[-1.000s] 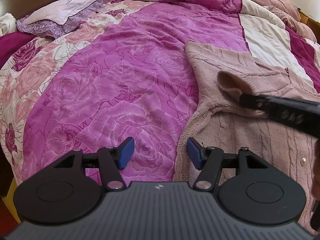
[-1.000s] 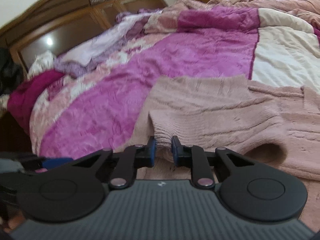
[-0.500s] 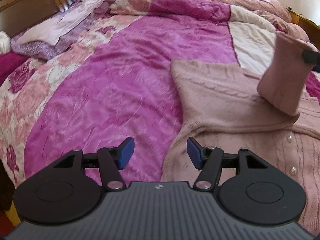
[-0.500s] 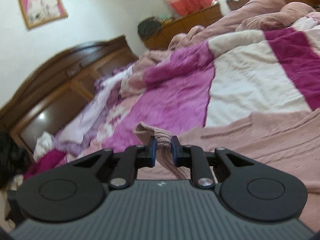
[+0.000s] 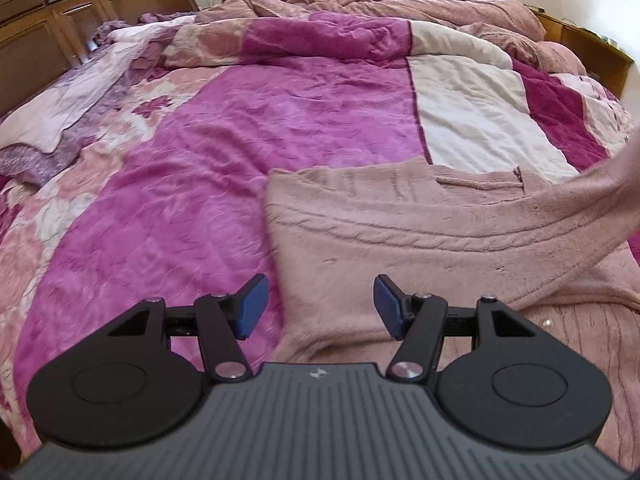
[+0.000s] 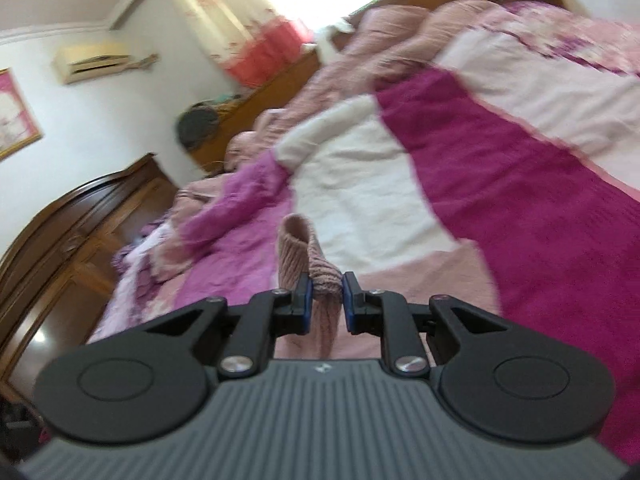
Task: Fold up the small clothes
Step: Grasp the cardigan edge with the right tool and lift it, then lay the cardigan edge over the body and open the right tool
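On floral bedspread (image 5: 224, 200), pink knit cardigan (image 5: 380, 240) is lying. R gripper (image 6: 324, 294) is pinching its sleeve cuff (image 6: 306, 256). L gripper (image 5: 318, 306) is hovering w/ jaws spread, holding nothing.

The left gripper (image 5: 318, 306) hangs with jaws apart and nothing between them, over the near left edge of a pink knit cardigan (image 5: 400, 240). The cardigan lies on a magenta quilt (image 5: 200, 200), its sleeve (image 5: 592, 196) lifted off to the right

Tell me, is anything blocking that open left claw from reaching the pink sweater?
Nothing visible. The left gripper hangs open right above the sweater lying on the quilt; only air shows between them.
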Tool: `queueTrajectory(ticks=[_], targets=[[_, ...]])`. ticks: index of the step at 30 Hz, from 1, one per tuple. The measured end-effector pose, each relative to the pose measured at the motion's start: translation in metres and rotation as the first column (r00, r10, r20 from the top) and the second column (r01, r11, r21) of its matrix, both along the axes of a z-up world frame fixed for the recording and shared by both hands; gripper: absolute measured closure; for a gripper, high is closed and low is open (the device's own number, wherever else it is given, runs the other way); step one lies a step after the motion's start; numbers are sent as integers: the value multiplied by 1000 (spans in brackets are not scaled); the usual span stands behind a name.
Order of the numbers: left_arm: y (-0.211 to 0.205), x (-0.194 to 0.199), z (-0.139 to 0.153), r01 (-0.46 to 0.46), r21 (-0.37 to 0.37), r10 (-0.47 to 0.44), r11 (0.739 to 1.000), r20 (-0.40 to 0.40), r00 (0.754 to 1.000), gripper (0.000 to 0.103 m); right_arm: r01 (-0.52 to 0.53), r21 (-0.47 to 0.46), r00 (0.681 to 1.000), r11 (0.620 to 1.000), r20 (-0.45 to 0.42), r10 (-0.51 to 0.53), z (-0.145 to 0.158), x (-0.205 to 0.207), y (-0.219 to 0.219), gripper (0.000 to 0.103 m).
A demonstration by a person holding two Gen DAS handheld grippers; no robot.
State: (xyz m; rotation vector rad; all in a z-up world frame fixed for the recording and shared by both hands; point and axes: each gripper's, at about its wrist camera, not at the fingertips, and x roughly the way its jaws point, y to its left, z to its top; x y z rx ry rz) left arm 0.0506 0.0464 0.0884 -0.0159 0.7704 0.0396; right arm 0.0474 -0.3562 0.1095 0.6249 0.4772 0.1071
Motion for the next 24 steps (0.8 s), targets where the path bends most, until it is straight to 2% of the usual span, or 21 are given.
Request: queueTrajectory(ticks=[6,11,14,16,18,19,20,24], targets=[[-10,24,-22,18,7,-18,1000,-14,1000,37,21,-41,990,999,-136,-26,-47,11,-14,82],[-11,36,-38,19,50,-18,999,-25,1000,37,98,-94,962,991,-244,-119,-69,9,-18,83],[-11,38,-40,31,83,-30,996,-18,999,37,101,-107,963,989,-239,-124,-62,4,-17,82],[-11,38,-39,38,79,-37,996,-14,999,37,94,-153,972,984,-200,-124,-49,-3,-12,81],[-9,38,-39,37,58,-36,998,-11,999,37,82,-200,982,976,-152,-114,-38,-6,-4,63],[-8,39,-39,36,46,-35,998,-13,999,37,74,-220,986,973,-127,-104,-32,-7,0,46],[-7,40,-40,33,35,-33,999,-10,999,37,60,-238,991,969,-103,-87,-28,-8,6,43],[-12,40,-42,30,40,-31,999,6,1000,37,-36,-273,997,961,-70,18,-27,2,25,43]])
